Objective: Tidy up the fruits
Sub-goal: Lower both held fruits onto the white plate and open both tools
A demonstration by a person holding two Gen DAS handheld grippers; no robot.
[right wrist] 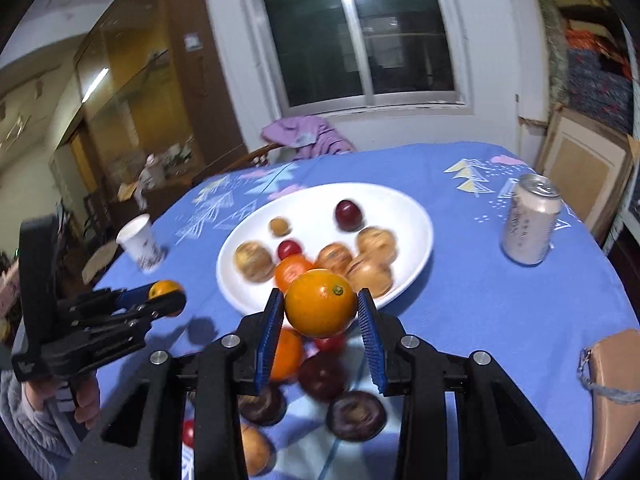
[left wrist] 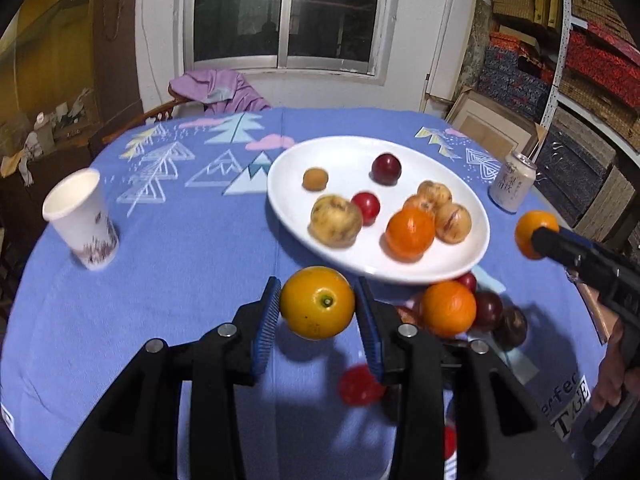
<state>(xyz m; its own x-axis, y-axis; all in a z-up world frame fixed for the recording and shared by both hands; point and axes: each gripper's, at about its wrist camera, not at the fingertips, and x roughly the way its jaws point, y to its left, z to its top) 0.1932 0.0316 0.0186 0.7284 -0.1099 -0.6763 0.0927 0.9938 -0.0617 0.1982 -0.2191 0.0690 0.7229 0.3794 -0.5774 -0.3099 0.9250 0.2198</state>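
My left gripper (left wrist: pixel 317 304) is shut on an orange (left wrist: pixel 317 302) and holds it above the blue tablecloth, just short of the near rim of the white plate (left wrist: pixel 344 152). My right gripper (right wrist: pixel 320 309) is shut on another orange (right wrist: pixel 320 303), held above the plate's near rim (right wrist: pixel 400 200). The plate holds several fruits: an orange (left wrist: pixel 410 234), yellow-brown fruits (left wrist: pixel 335 220) and dark red plums (left wrist: pixel 386 168). Loose fruits lie on the cloth near the plate: an orange (left wrist: pixel 448 308), dark plums (right wrist: pixel 322 374) and a small red fruit (left wrist: pixel 358 386). Each gripper shows in the other view, the right (left wrist: pixel 538 236) and the left (right wrist: pixel 168 294).
A white paper cup (left wrist: pixel 82 216) stands at the table's left. A drink can (right wrist: pixel 530 220) stands right of the plate. A tan pouch (right wrist: pixel 612 392) lies at the near right edge. A chair with a purple garment (left wrist: pixel 224 90) stands behind the round table.
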